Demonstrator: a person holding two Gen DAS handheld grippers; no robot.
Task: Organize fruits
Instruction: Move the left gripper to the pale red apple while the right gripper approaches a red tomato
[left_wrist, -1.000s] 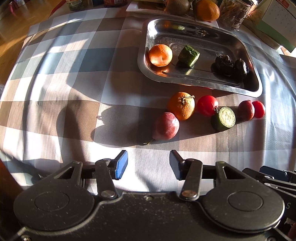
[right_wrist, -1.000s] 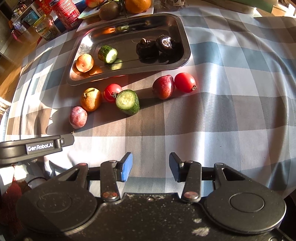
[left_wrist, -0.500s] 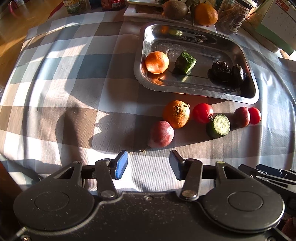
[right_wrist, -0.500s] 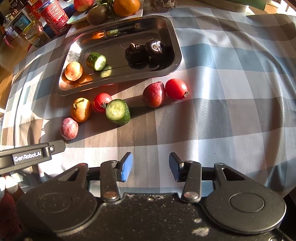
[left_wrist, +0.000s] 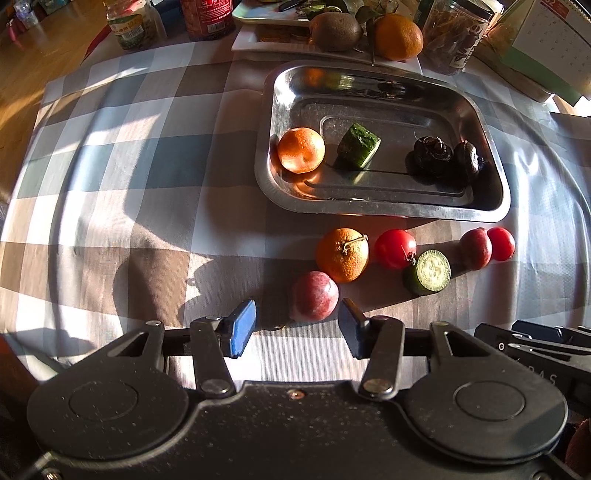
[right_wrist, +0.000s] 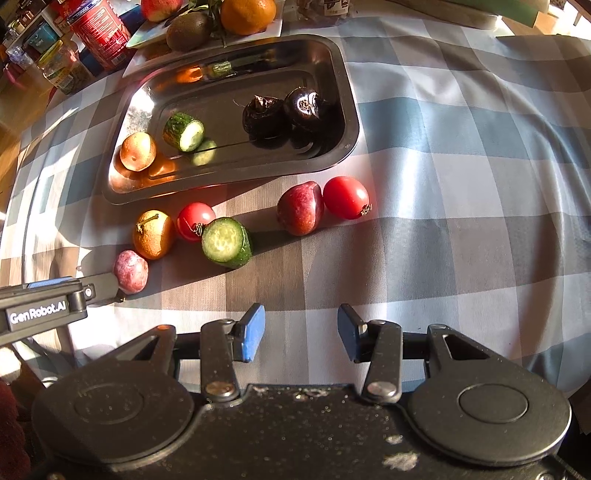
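A steel tray (left_wrist: 495, 206) holds a mandarin (left_wrist: 301, 149), a cucumber piece (left_wrist: 358, 146) and two dark fruits (left_wrist: 432, 155). On the checked cloth in front of it lie a stemmed mandarin (left_wrist: 341, 254), a tomato (left_wrist: 395, 248), a cucumber slice (left_wrist: 428, 271), a dark red plum (left_wrist: 475, 248) and a second tomato (left_wrist: 501, 243). A pale pink plum (left_wrist: 314, 295) lies nearest, just ahead of my open left gripper (left_wrist: 297, 328), untouched. My right gripper (right_wrist: 301, 330) is open over bare cloth, below the dark plum (right_wrist: 300, 208) and the cucumber slice (right_wrist: 226, 242).
Behind the tray (right_wrist: 229, 186) a white plate (left_wrist: 332, 55) carries a kiwi and an orange, with jars (left_wrist: 135, 24) and a red can (right_wrist: 98, 33) to the left. A calendar (left_wrist: 546, 44) stands at the back right. The left gripper's finger (right_wrist: 103, 290) reaches in beside the pink plum.
Both grippers have moved forward toward the fruit row. The pink plum has drawn in from well ahead of the left fingers to just ahead of their tips. Both grippers' jaws keep the same gap.
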